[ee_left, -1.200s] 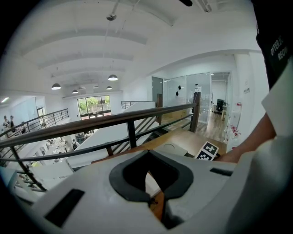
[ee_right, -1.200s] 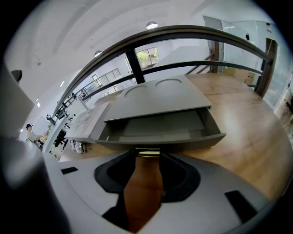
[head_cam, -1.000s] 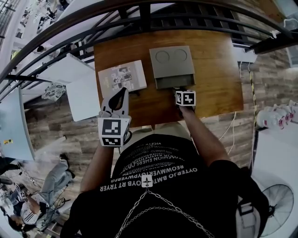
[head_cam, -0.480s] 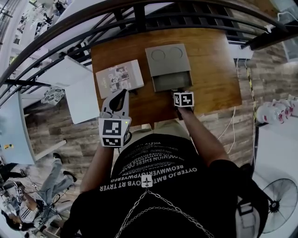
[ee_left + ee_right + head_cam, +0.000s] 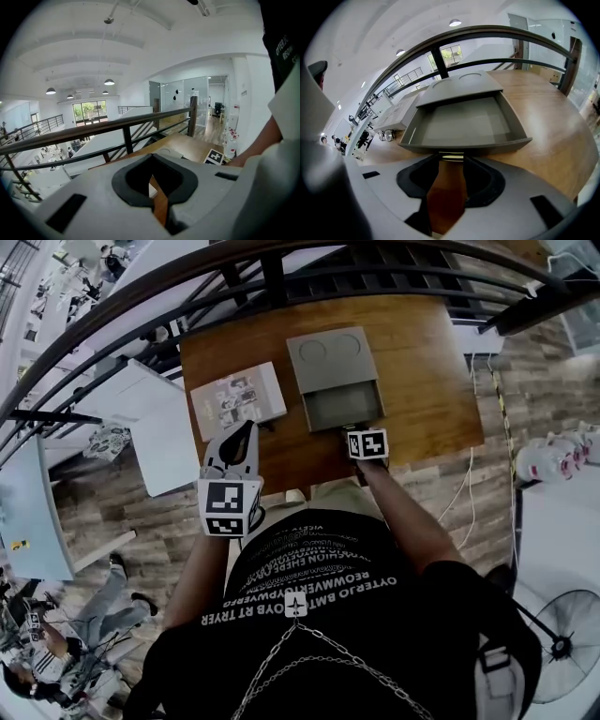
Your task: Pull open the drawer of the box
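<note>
Drawer is out of the box by a good part of its length, sticking toward the person at mid tabletop. Its inside reads empty in the right gripper view.

Left to right:
- Left gripper hovers over the near-left part of the tabletop with its jaws together on nothing (its own view shows only a thin sliver of wood between the pads). It is well apart from the box and takes no part in the pull.
- White printed booklet lies flat just left of the box. Whether the two touch cannot be told.
- The box is grey with two round recesses on top and sits toward the far side, near the railing.
- The drawer front faces the person. The right gripper is at that front, angled steeply down, jaws clamped on the small metal handle at its middle.

Judgement:
- Done: the grip is made and the drawer is clearly open, with floor and both side walls exposed.
- Left: full travel can't be read, since the drawer's rear is under the box top. Possibly a bit more straight pull toward the person, then release the handle.
- Risk: nothing holds the box, so it could slide along with the drawer.
</note>
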Motion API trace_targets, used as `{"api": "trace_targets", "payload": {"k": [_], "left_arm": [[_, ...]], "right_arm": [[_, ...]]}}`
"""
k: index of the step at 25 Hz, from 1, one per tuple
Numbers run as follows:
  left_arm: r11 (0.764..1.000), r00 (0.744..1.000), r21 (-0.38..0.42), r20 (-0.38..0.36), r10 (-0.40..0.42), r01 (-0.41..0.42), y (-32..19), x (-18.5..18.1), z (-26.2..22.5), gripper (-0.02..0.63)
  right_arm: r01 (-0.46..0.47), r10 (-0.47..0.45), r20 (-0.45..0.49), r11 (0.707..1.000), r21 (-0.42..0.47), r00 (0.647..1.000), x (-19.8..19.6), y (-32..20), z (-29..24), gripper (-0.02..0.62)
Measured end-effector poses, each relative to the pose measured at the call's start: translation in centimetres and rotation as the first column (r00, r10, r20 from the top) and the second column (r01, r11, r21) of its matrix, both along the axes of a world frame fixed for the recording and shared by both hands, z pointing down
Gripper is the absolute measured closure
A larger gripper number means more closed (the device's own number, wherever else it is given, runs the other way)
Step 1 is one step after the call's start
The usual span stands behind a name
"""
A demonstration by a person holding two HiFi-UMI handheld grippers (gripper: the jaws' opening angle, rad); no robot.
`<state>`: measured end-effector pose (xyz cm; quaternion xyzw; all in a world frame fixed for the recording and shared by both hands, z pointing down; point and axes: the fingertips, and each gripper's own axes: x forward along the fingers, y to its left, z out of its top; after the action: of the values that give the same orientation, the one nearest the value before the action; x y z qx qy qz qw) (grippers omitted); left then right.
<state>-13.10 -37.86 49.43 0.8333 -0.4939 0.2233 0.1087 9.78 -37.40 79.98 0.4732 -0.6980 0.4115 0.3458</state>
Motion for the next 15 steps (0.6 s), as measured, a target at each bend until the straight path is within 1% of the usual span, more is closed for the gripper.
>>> {"api": "trace_targets", "payload": {"k": [15], "left_arm": [[1.000, 1.000, 0.001, 0.000, 0.004, -0.004, 1.4, -0.4, -0.2, 0.600]], "right_arm": [[0.000, 0.000, -0.002, 1.000, -0.010, 1.000, 0.3, 2.4, 0.0, 0.434]]}}
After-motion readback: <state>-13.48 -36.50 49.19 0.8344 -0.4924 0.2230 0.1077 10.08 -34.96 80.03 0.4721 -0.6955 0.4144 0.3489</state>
